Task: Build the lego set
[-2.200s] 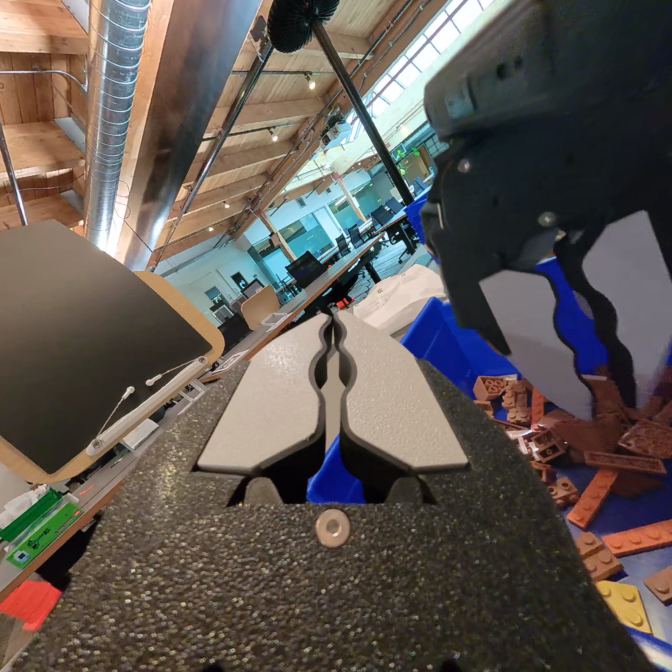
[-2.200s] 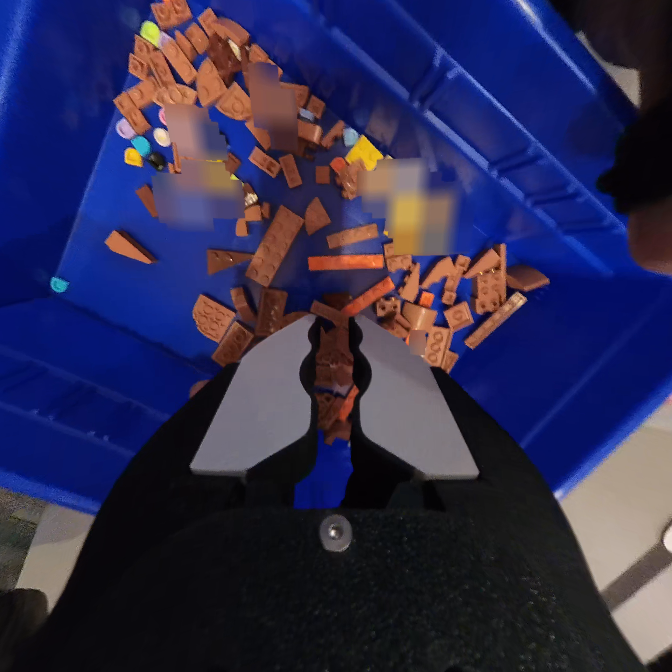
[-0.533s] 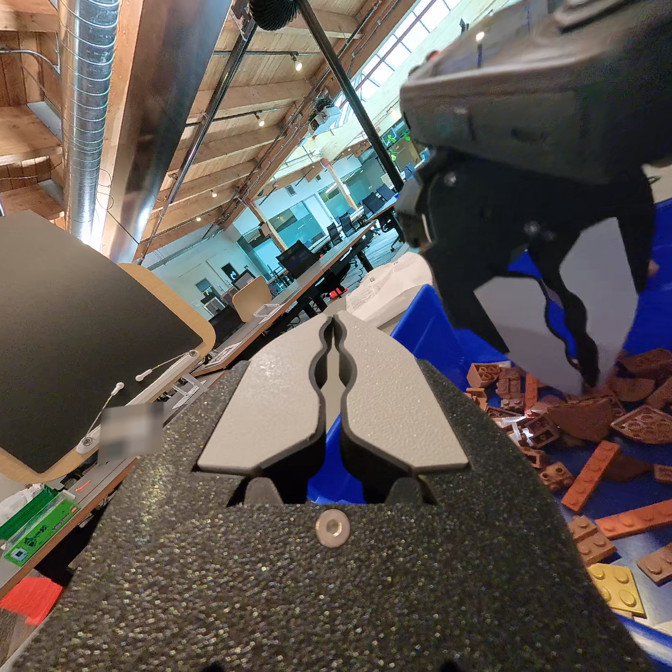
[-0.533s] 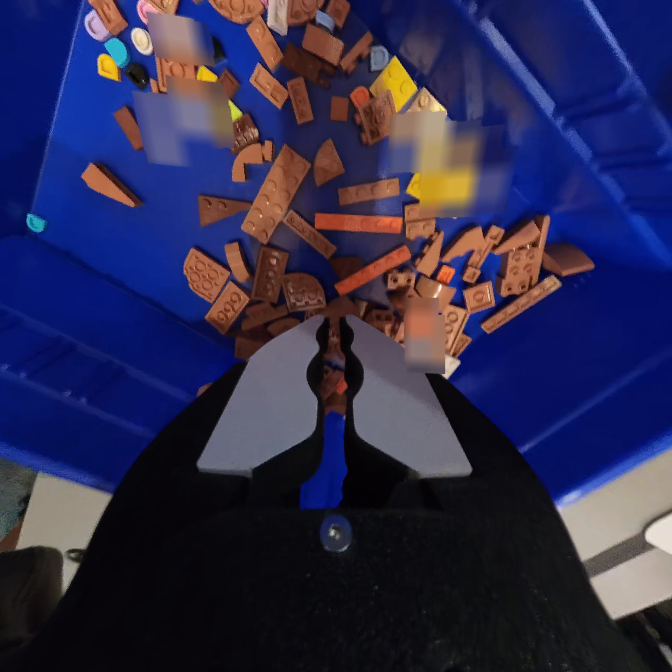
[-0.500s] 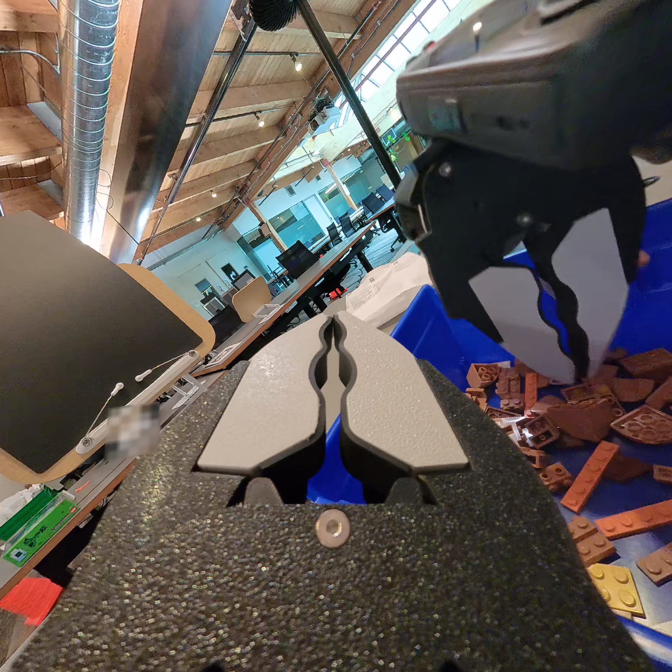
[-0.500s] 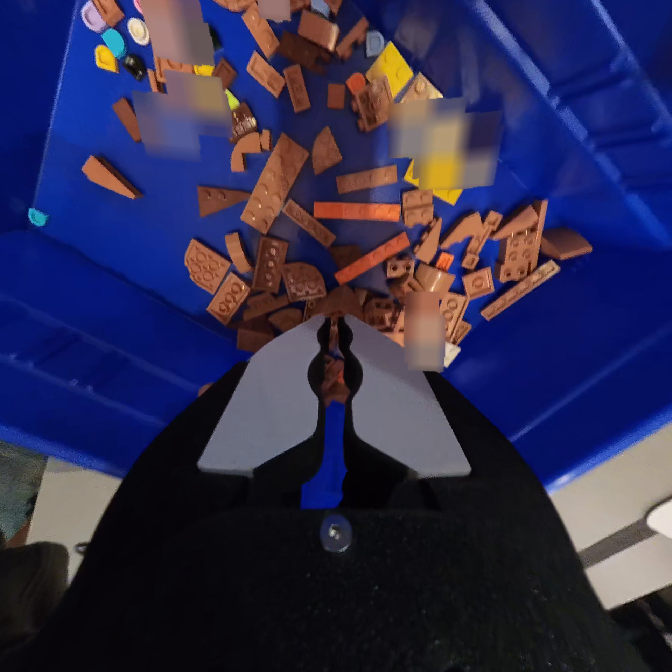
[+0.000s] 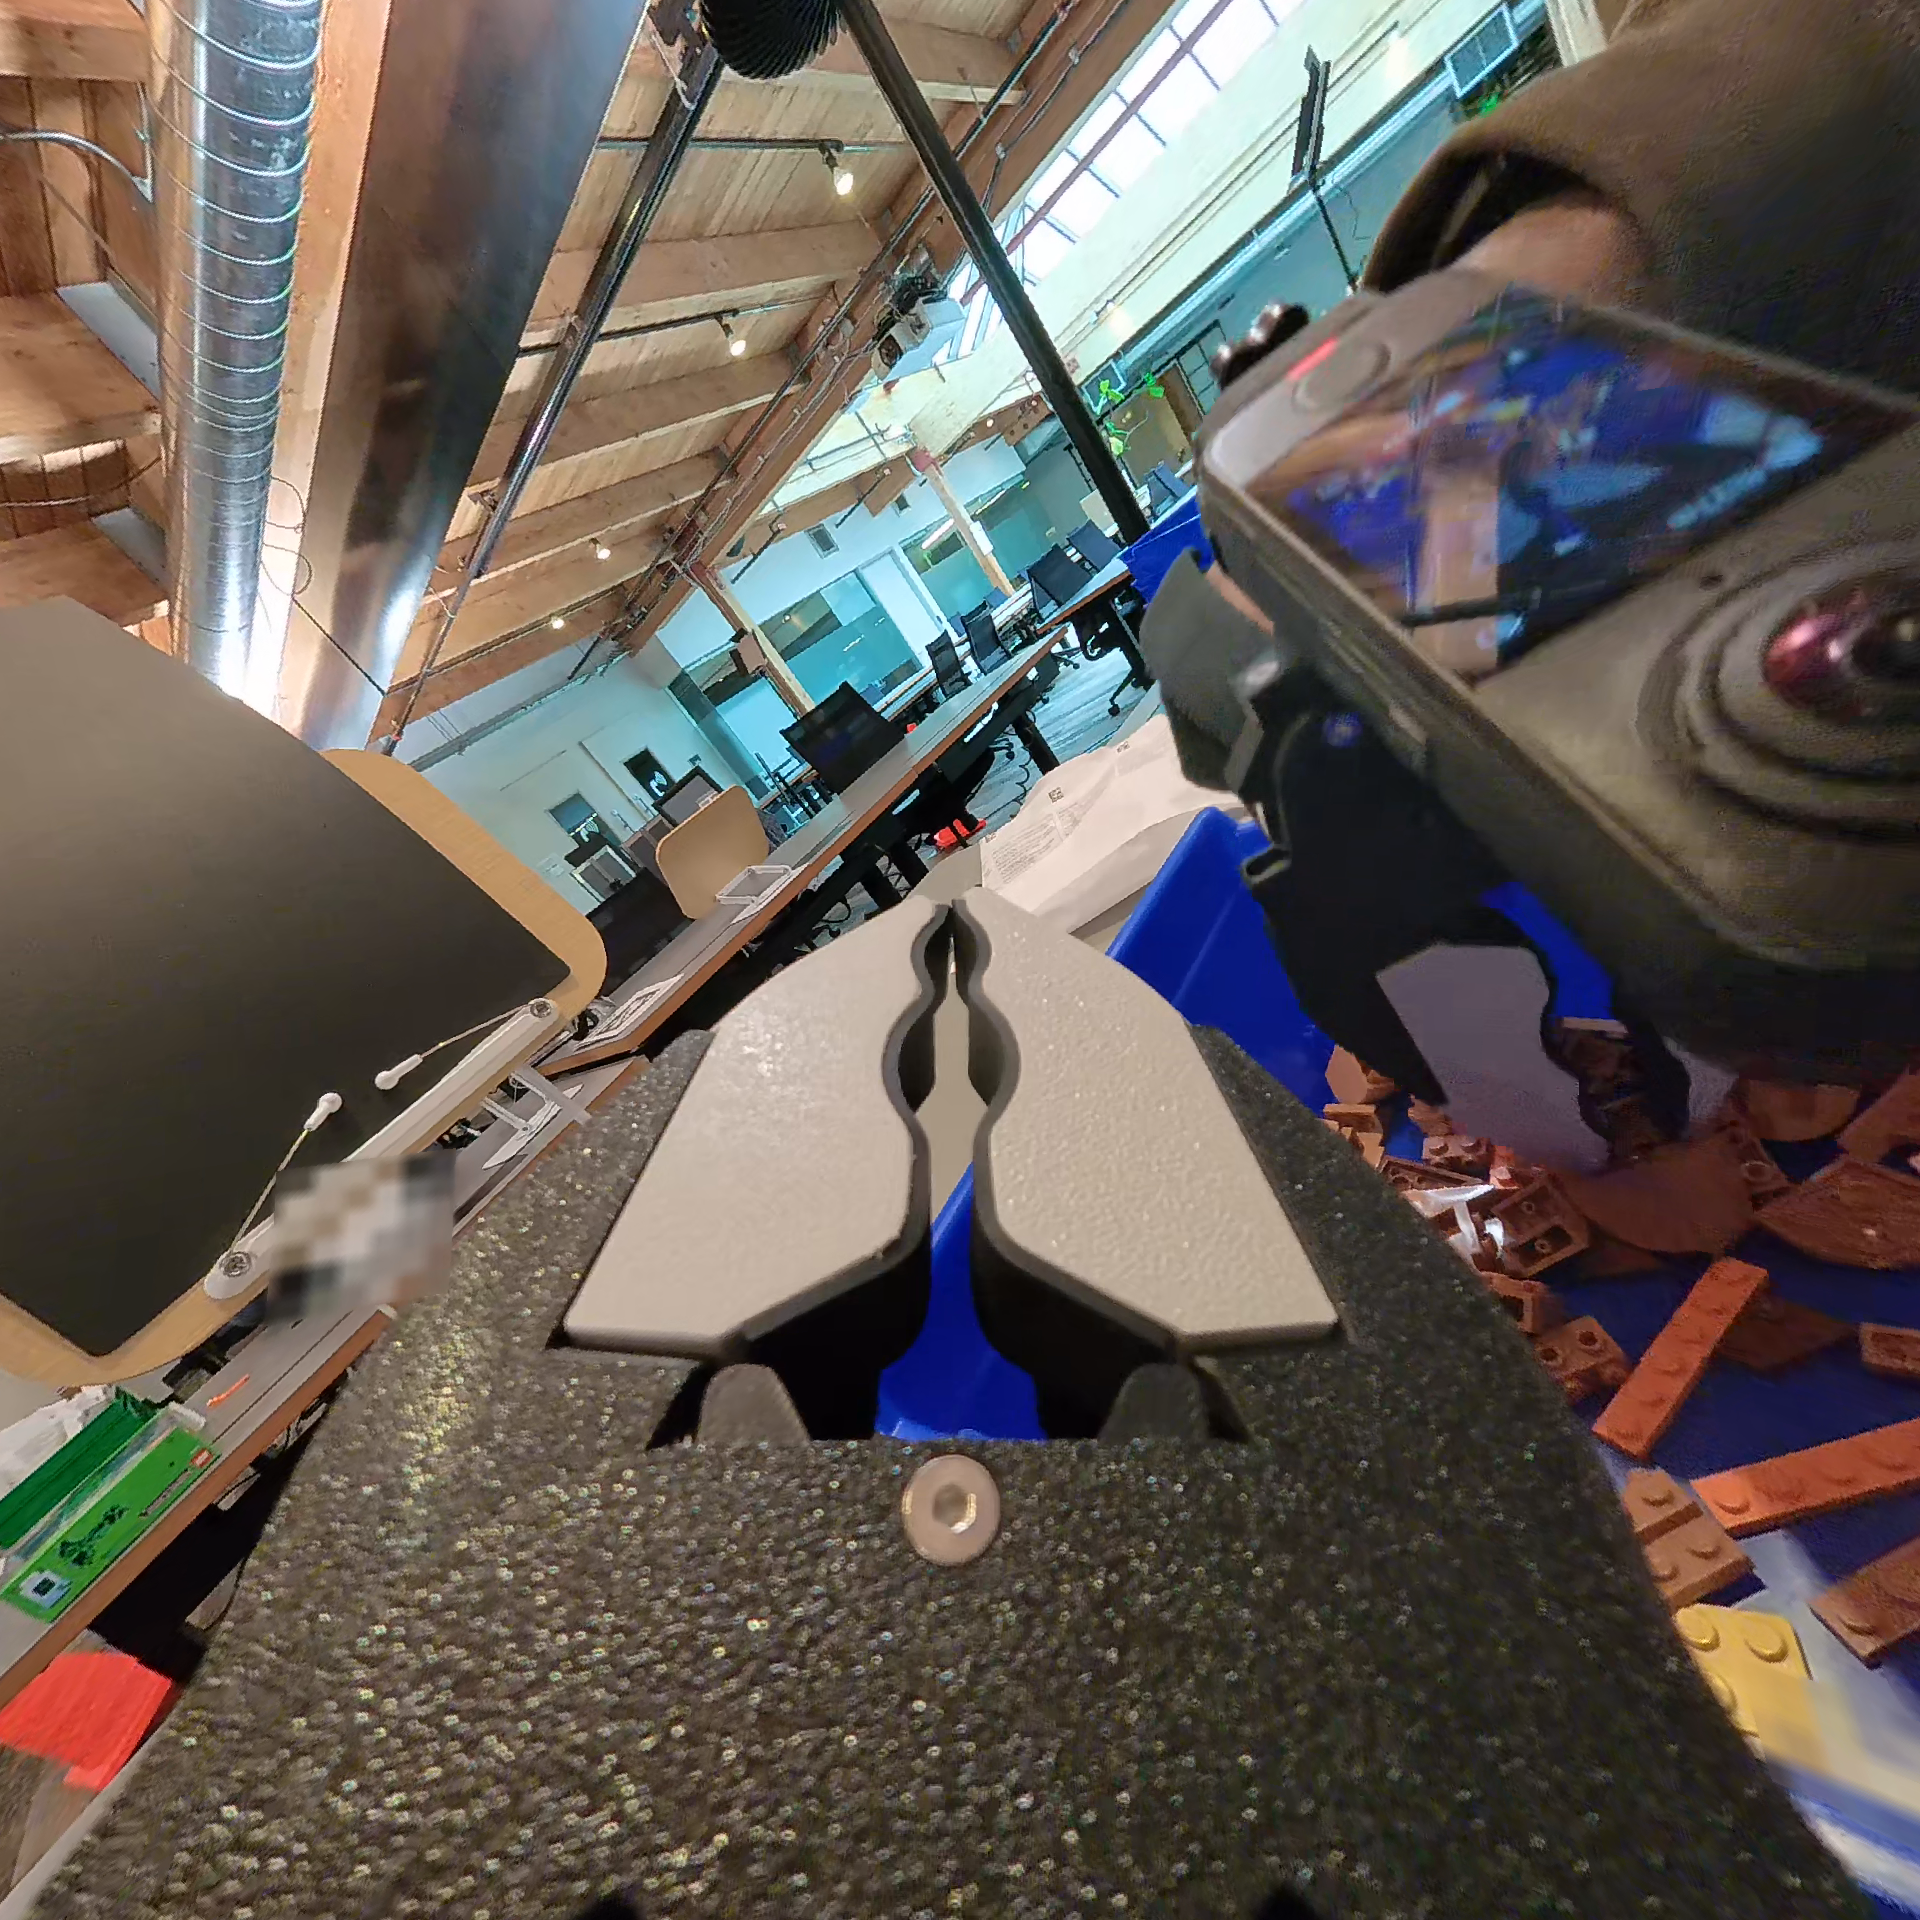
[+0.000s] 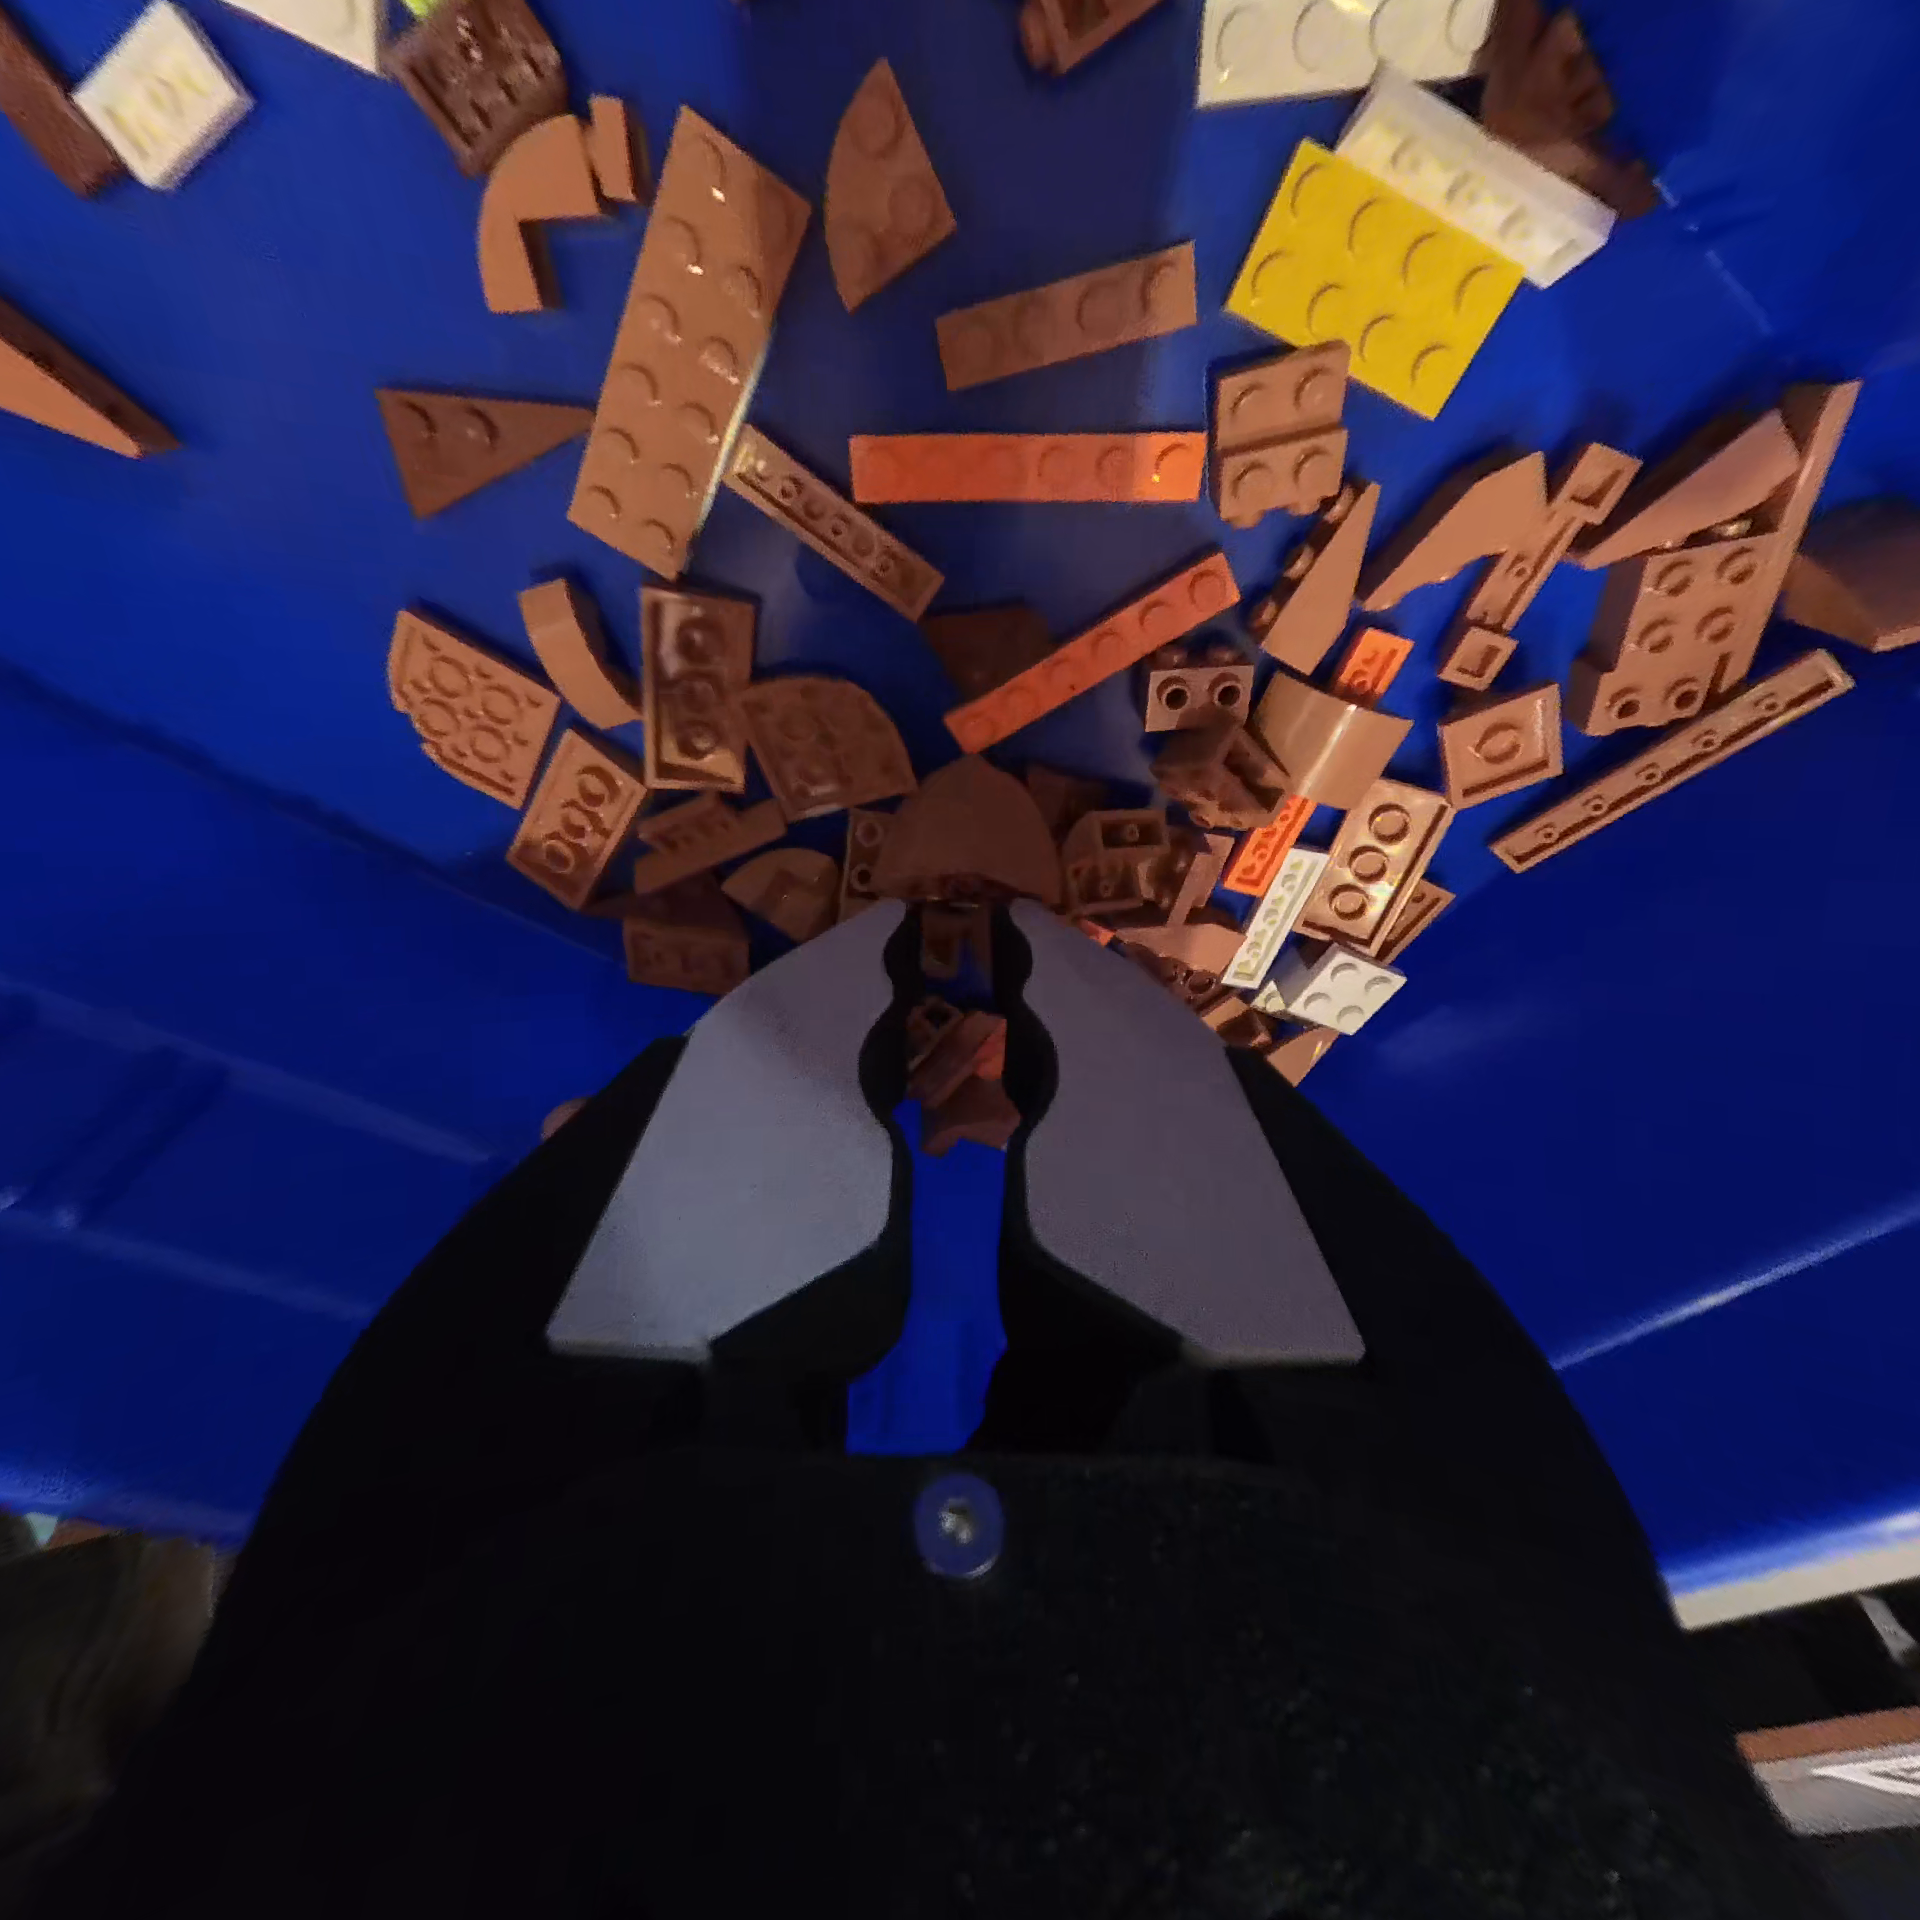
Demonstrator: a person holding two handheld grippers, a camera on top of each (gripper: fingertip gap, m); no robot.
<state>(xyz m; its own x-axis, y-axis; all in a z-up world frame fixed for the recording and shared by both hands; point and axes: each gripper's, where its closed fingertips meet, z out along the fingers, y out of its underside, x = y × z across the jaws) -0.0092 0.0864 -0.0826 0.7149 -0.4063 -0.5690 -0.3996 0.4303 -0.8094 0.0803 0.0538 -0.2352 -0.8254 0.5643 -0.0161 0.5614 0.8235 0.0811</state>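
Observation:
A blue bin (image 8: pixel 312 1039) holds a pile of brown bricks (image 8: pixel 821 743), a long orange plate (image 8: pixel 1029 468) and a yellow plate (image 8: pixel 1371 275). My right gripper (image 8: pixel 958 914) is low in the bin with its tips in the brown pile. Its jaws stand a narrow gap apart, and a small brown piece (image 8: pixel 940 940) lies between the tips; I cannot tell if they touch it. My left gripper (image 7: pixel 954 914) is shut and empty, held over the bin's left rim (image 7: pixel 1195 935) and pointing out into the room. The right gripper (image 7: pixel 1590 1101) also shows there, fingers down in the bricks.
A black chair back with a wooden rim (image 7: pixel 208 987) stands to the left. Green parts (image 7: pixel 94 1507) lie on a desk at lower left. White paper (image 7: pixel 1091 821) lies behind the bin. A person's dark sleeve (image 7: pixel 1662 156) is above the right gripper. My right fingertips sit around 20 cm from my left ones.
My right gripper has moved down and closer to the brown pile, and its jaws have opened a little from almost shut. The left gripper has stayed shut and nearly still.

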